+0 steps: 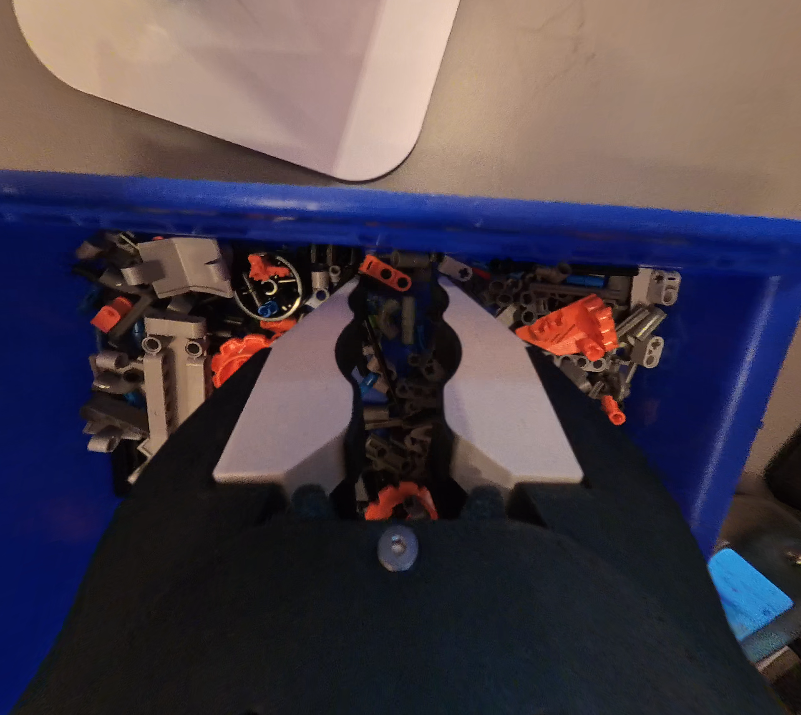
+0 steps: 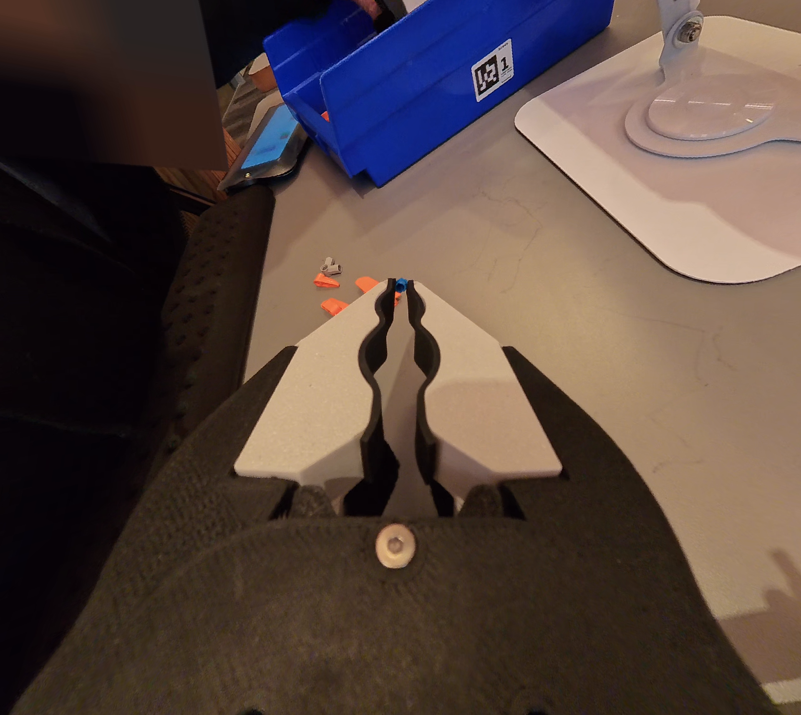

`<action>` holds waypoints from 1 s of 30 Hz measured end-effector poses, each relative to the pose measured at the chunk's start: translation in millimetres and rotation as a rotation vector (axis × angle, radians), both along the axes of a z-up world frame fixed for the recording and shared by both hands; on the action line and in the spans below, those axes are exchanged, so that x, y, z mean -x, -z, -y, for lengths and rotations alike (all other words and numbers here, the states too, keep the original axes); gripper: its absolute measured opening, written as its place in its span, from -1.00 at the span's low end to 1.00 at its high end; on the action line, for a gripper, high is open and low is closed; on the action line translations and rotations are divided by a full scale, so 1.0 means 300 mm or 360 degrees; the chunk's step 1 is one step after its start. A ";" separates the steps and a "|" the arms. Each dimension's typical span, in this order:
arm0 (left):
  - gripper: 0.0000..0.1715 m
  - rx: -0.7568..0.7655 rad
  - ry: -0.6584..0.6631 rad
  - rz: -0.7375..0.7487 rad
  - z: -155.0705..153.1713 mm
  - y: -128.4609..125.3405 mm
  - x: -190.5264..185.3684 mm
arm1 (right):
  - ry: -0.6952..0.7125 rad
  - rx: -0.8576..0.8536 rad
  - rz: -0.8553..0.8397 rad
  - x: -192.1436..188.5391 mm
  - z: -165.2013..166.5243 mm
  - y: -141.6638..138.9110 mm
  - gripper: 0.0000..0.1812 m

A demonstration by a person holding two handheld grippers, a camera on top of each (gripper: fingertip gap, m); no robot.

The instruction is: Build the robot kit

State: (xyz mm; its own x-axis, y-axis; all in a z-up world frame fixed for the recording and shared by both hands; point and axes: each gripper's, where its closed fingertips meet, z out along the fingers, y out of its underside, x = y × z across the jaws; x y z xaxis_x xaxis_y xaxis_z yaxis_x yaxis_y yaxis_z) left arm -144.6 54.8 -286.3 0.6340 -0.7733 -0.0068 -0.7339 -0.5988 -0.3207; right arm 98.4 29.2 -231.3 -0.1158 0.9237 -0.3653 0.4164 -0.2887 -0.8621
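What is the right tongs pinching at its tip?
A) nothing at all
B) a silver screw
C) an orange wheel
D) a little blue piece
D: in the right wrist view, the right tongs are closed on a small blue building-toy piece at the very tip, just above the grey table, with loose orange pieces lying beside it.

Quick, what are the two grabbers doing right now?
Left gripper: open, down in the blue bin above the building pieces, holding nothing.
Right gripper: shut on a small blue piece.
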 end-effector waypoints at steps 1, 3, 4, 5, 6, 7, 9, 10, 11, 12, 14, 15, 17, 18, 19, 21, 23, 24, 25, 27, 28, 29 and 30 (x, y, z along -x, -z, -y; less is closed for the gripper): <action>-0.76 0.0015 -0.0009 -0.0009 0.000 0.000 0.007 | 0.0000 -0.0001 -0.0001 0.000 0.000 -0.001 -0.97; -0.89 0.0062 -0.0022 0.0013 0.015 0.003 0.015 | 0.0000 -0.0001 0.0000 0.000 0.000 0.000 -0.97; -0.91 0.0076 -0.0025 0.0011 0.023 0.007 0.022 | 0.0000 -0.0001 0.0000 0.000 0.000 0.000 -0.97; -0.92 0.0108 -0.0024 -0.0007 0.040 0.016 0.031 | 0.0000 0.0000 0.0000 0.000 0.000 0.000 -0.97; -0.92 0.0136 -0.0014 -0.0031 0.057 0.026 0.041 | 0.0000 -0.0001 0.0002 0.000 0.000 0.001 -0.97; -0.92 0.0139 0.0000 -0.0034 0.069 0.027 0.044 | 0.0000 -0.0001 0.0003 0.000 0.000 0.002 -0.97; -0.92 0.0164 -0.0002 -0.0025 0.091 0.018 0.051 | -0.0001 -0.0001 0.0005 0.001 0.000 0.003 -0.97; -0.92 0.0172 -0.0002 -0.0024 0.099 0.009 0.058 | -0.0001 -0.0001 0.0006 0.001 0.000 0.003 -0.97; -0.92 0.0181 -0.0006 -0.0022 0.108 0.001 0.066 | -0.0001 -0.0001 0.0006 0.001 0.000 0.003 -0.97; -0.90 0.0192 -0.0016 -0.0012 0.116 -0.008 0.073 | -0.0001 -0.0001 0.0006 0.001 0.000 0.003 -0.97; -0.80 0.0199 -0.0047 0.0013 0.125 -0.025 0.089 | 0.0000 -0.0002 0.0005 0.000 0.000 0.003 -0.97; -0.77 0.0185 -0.0068 0.0014 0.122 -0.033 0.101 | 0.0000 -0.0002 0.0005 0.001 0.000 0.003 -0.97; -0.73 0.0149 -0.0108 0.0024 0.113 -0.049 0.125 | 0.0000 -0.0002 0.0005 0.000 0.000 0.003 -0.97; -0.72 0.0123 -0.0130 0.0031 0.105 -0.059 0.134 | 0.0000 -0.0002 0.0006 0.000 0.000 0.003 -0.97; -0.72 0.0089 -0.0148 0.0037 0.094 -0.069 0.142 | 0.0001 -0.0001 0.0006 0.000 -0.001 0.003 -0.97; -0.72 0.0024 -0.0177 0.0039 0.071 -0.088 0.158 | 0.0003 -0.0003 0.0005 0.000 -0.001 0.003 -0.97; -0.70 -0.0030 -0.0212 0.0011 0.047 -0.097 0.184 | 0.0003 -0.0003 0.0007 0.000 -0.001 0.004 -0.97; -0.69 -0.0061 -0.0230 -0.0023 0.033 -0.099 0.202 | 0.0003 -0.0004 0.0007 0.001 -0.001 0.004 -0.97; -0.67 -0.0073 -0.0237 -0.0037 0.025 -0.098 0.212 | 0.0003 -0.0004 0.0007 0.001 -0.001 0.004 -0.97; -0.62 -0.0070 -0.0240 -0.0025 0.014 -0.092 0.215 | 0.0004 -0.0005 0.0007 0.000 -0.002 0.003 -0.97; -0.60 -0.0081 -0.0241 -0.0038 0.005 -0.088 0.220 | 0.0005 -0.0005 0.0005 0.000 -0.002 0.003 -0.97; -0.58 -0.0077 -0.0245 -0.0059 0.001 -0.081 0.226 | 0.0005 -0.0004 0.0004 0.000 -0.003 0.002 -0.97; -0.55 -0.0076 -0.0248 -0.0093 -0.005 -0.074 0.235 | 0.0005 -0.0004 0.0004 0.000 -0.003 0.002 -0.97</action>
